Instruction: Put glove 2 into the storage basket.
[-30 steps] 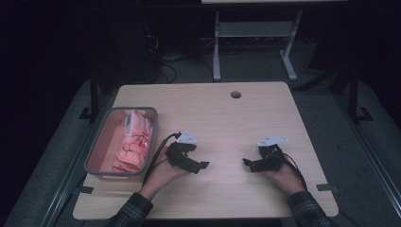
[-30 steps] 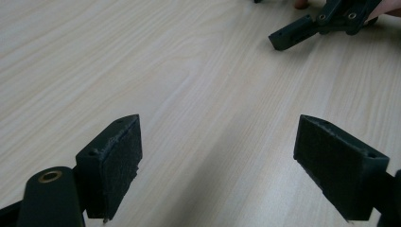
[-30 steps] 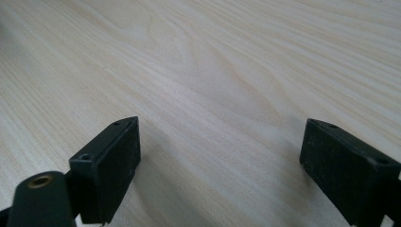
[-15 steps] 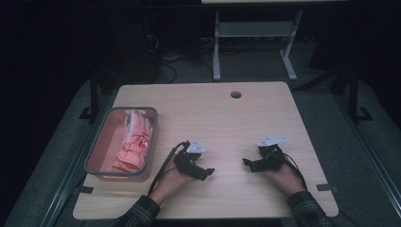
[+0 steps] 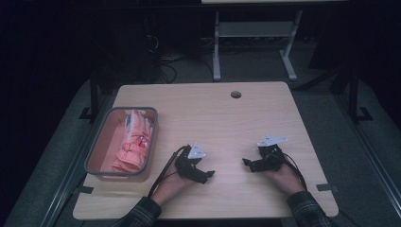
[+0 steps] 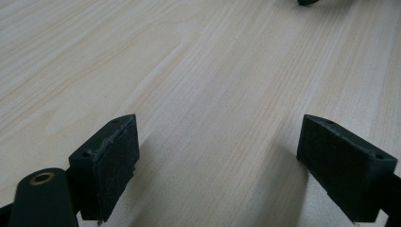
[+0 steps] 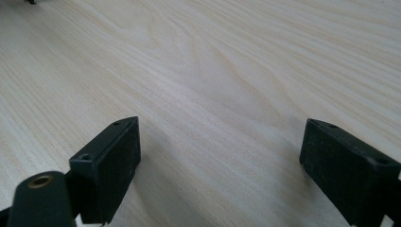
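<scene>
On the light wooden bench (image 5: 208,113) the person's two hands rest near the front edge, each holding a tool; the left tool (image 5: 204,176) lies just right of the grey tray and points toward the middle of the bench, while the right tool (image 5: 249,163) sits well apart from it on the right and points back toward the left one; a grey three-cornered plate tops each of them. In the left gripper view the left tool (image 6: 217,165) has its black jaws spread wide with bare wood grain between them and nothing in the gap; the right gripper view shows the right tool (image 7: 220,168) the same way, jaws spread over bare wood and pinching nothing; both sets of pads sit low, close to the surface. The grey tray (image 5: 97,156) stands at the left side of the bench and holds a bundle of pink cloth (image 5: 133,146), folded and lying along its right half; the cloth is near the left tool but apart from it. A round cable hole (image 5: 236,94) sits toward the far edge of the bench; plaid sleeves show at the bottom of the high view.
</scene>
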Demonstrator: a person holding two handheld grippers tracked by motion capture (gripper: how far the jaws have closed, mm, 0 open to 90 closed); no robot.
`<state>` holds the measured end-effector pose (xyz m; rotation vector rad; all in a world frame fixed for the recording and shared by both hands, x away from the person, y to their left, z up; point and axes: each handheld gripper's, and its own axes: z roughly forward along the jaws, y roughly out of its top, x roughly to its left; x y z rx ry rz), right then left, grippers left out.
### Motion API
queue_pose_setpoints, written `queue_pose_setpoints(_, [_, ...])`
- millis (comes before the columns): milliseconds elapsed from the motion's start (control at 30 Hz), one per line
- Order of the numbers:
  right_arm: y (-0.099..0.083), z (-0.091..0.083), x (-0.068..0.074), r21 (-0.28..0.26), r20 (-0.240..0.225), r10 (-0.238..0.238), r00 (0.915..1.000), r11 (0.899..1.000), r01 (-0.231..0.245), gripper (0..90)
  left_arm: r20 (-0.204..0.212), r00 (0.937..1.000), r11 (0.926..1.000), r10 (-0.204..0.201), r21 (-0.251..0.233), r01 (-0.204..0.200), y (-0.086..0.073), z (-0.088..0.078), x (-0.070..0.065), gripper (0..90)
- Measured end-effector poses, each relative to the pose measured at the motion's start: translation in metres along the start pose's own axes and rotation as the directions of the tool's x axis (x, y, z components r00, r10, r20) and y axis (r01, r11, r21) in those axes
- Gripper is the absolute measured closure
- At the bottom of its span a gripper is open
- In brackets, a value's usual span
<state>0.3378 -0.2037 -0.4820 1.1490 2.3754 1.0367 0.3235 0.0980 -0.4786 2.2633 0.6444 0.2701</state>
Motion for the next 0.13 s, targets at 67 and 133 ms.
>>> queue_pose_setpoints(67, [0.0000, 0.0000, 0.0000, 0.000, 0.000, 0.000, 1.0000, 1.000, 0.000, 12.6, 0.000, 1.0000, 1.0000, 0.000, 0.000, 0.000, 0.0000, 0.0000, 0.0000, 12.9])
queue_pose_setpoints(133, [0.0000, 0.0000, 0.0000, 0.000, 0.000, 0.000, 1.0000, 1.000, 0.000, 12.7, 0.000, 1.0000, 1.0000, 0.000, 0.000, 0.000, 0.0000, 0.0000, 0.0000, 12.9])
